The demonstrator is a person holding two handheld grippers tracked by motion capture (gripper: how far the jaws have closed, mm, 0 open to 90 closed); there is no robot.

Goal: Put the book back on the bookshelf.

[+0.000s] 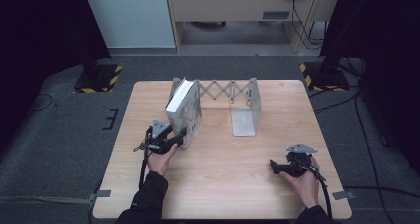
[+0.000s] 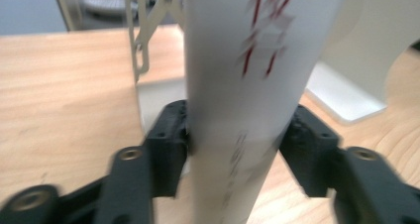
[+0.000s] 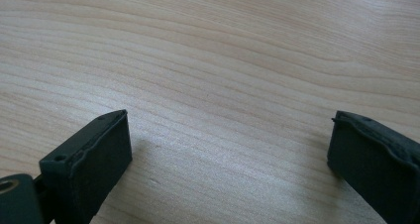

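Observation:
A thick white book [image 1: 184, 110] stands upright, leaning a little, against the left end of a metal accordion book rack [image 1: 225, 91] at the back of the wooden table [image 1: 223, 189]. My left gripper [image 1: 183, 134] holds the book low on its near edge. In the left gripper view both black pads [image 2: 171, 140] press on the white spine [image 2: 252, 60], which bears blurred red marks, so the gripper [image 2: 237, 144] is shut on it. My right gripper [image 1: 275, 165] rests low at the front right, open, with bare wood between its jaws [image 3: 230, 154].
The rack's right end plate [image 1: 244, 121] stands apart with an empty slot between it and the book. Beyond the table lie grey carpet, two stand bases with yellow-black tape [image 1: 99, 78], cables [image 1: 366, 130] and a wooden desk [image 1: 247, 6].

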